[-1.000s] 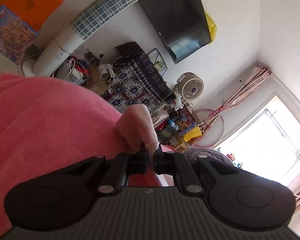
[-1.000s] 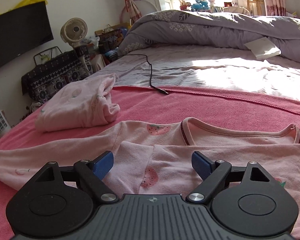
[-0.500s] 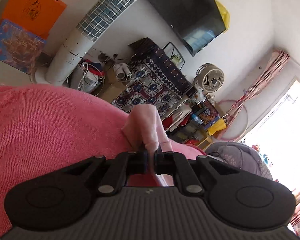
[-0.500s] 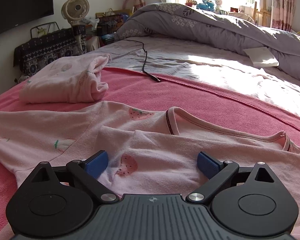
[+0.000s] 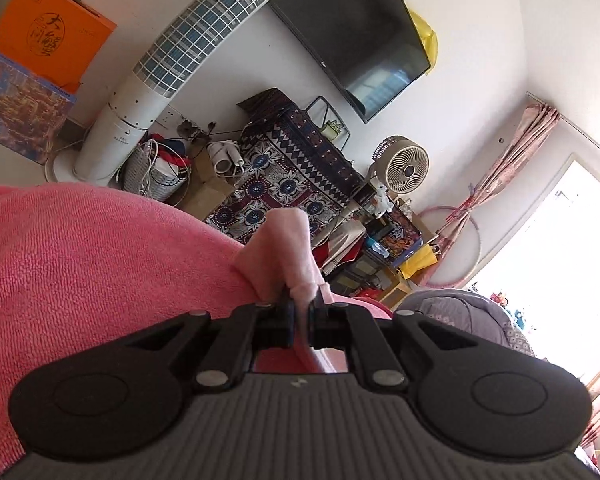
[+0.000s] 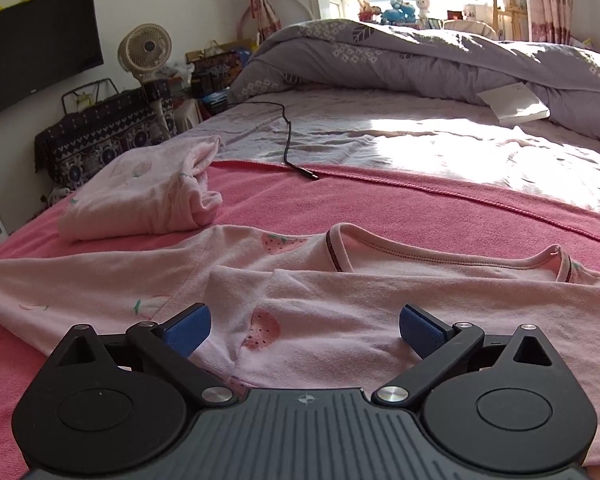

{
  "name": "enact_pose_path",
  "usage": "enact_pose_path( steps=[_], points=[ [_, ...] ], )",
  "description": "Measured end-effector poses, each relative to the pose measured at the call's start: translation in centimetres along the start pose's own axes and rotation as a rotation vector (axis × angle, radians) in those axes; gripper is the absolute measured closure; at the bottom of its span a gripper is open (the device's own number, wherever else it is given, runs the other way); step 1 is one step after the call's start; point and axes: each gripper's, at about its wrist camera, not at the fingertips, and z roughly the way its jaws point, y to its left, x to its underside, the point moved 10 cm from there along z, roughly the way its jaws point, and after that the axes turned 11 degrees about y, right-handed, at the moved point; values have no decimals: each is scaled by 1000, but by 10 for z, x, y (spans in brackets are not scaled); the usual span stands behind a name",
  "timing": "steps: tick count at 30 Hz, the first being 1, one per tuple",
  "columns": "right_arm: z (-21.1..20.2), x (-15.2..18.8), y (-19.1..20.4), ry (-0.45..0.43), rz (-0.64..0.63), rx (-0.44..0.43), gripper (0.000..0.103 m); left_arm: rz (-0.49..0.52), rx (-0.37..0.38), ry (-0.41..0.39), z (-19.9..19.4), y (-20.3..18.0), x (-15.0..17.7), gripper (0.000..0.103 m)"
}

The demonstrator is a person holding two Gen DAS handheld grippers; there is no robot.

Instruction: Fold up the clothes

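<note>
Pale pink cotton, printed with strawberries, makes up the long-sleeved top (image 6: 380,296) that lies spread flat across the near part of the bed, on a coral-pink terry towel (image 6: 420,208). Its dark-trimmed neckline lies toward the far side, and a fold of fabric is laid over its front. Directly above that fold hangs the right hand-held gripper (image 6: 304,326); its blue-padded jaws are opening, wide apart, with cloth beneath them but nothing pinched. In the other view, the left hand-held gripper (image 5: 300,320) is clamped on a bunched end of the same pale pink fabric (image 5: 280,252), raised above the towel. Another folded pink garment (image 6: 148,196) sits far left on the towel, beside a black cable (image 6: 288,140) on the grey sheet.
</note>
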Motion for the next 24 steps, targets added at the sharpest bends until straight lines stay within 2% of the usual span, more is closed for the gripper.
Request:
enact_pose_path(
  steps=[2, 4, 6, 7, 10, 13, 16, 17, 21, 24],
  points=[
    [3, 4, -2, 30, -32, 47, 3, 32, 18, -3, -5, -11, 0, 97],
    [-19, 1, 0, 1, 1, -29, 8, 89, 55, -14, -15, -29, -1, 97],
    [-52, 2, -3, -74, 20, -115, 7, 131, 119, -26, -31, -56, -2, 97],
    [-69, 6, -8, -96, 17, -116, 4, 155, 155, -31, -40, -72, -1, 97],
    [-119, 27, -40, -177, -19, -15, 1, 260, 267, -43, -68, -131, 13, 97],
    [-162, 62, -90, -254, 16, 83, 0, 416, 376, -49, -95, -200, 52, 97],
    [-185, 97, -145, -290, 171, 99, 0, 590, 463, -27, -119, -280, 124, 97],
    [-190, 108, -162, -303, 232, 92, 0, 644, 482, 2, -124, -304, 154, 97],
    [-199, 143, -211, -372, 387, 64, 0, 913, 524, 172, -135, -379, 307, 97],
    [-201, 159, -224, -449, 425, 39, 0, 1148, 493, 359, -138, -398, 430, 93]
  ],
)
